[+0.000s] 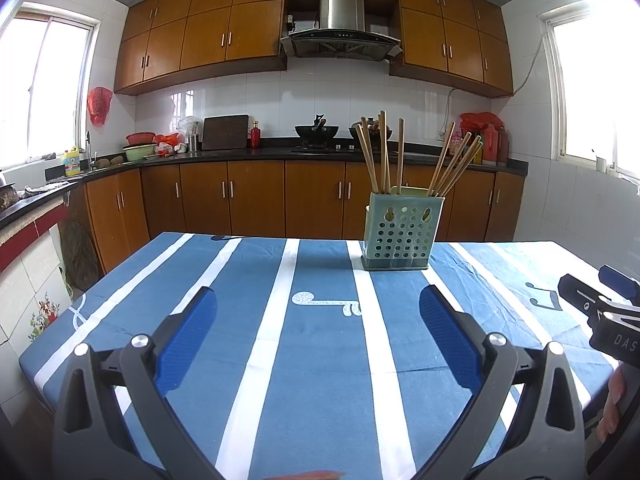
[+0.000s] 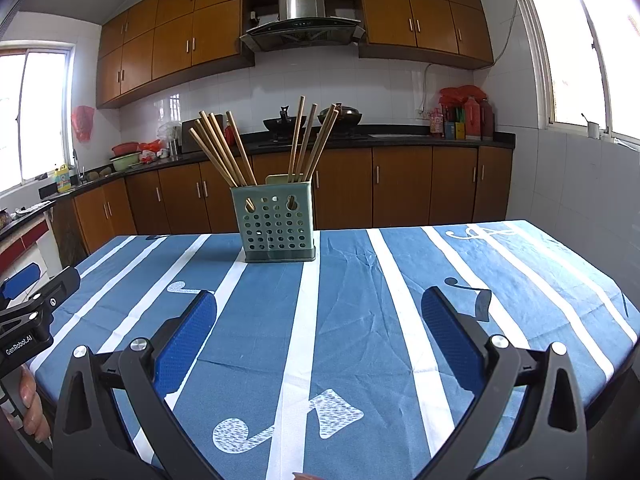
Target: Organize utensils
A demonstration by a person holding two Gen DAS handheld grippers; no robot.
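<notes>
Two bunches of chopsticks point(image 2: 256, 148) stand in a green perforated holder point(image 2: 278, 222) near the far edge of the surface point(image 2: 360, 320), one bunch leaning left, the other upright and leaning right. The holder sits upright on a striped blue cloth point(image 1: 320, 360), well apart from both tongs. No loose utensil shows on the cloth, so the sorting looks done, or the work is now on the sticks in the holder; I cannot tell which.

The left tongs point(image 1: 318, 312) are spread wide with nothing between the blue pads point(image 1: 192, 324), low over the near edge. The right tongs point(image 2: 318, 312) are spread just as wide and hold nothing, also by the near edge. Each shows at the side of the other's view, with fingers of a hand point(image 1: 612, 408) on the handle.

If a stick must be drawn out, it would be best to take one by its upper part, clear of its neighbours, and lift along its own lean so the holder does not tip; the other tongs could steady the holder's wall. The thin sticks may slip between wide pads.

The cloth is creased but lies flat, with white stripes and music notes. Beyond stand brown cabinets point(image 1: 256, 200), a dark counter with woks point(image 1: 316, 130) and bottles, a hood point(image 1: 340, 36), white tiles, and windows on both sides.
</notes>
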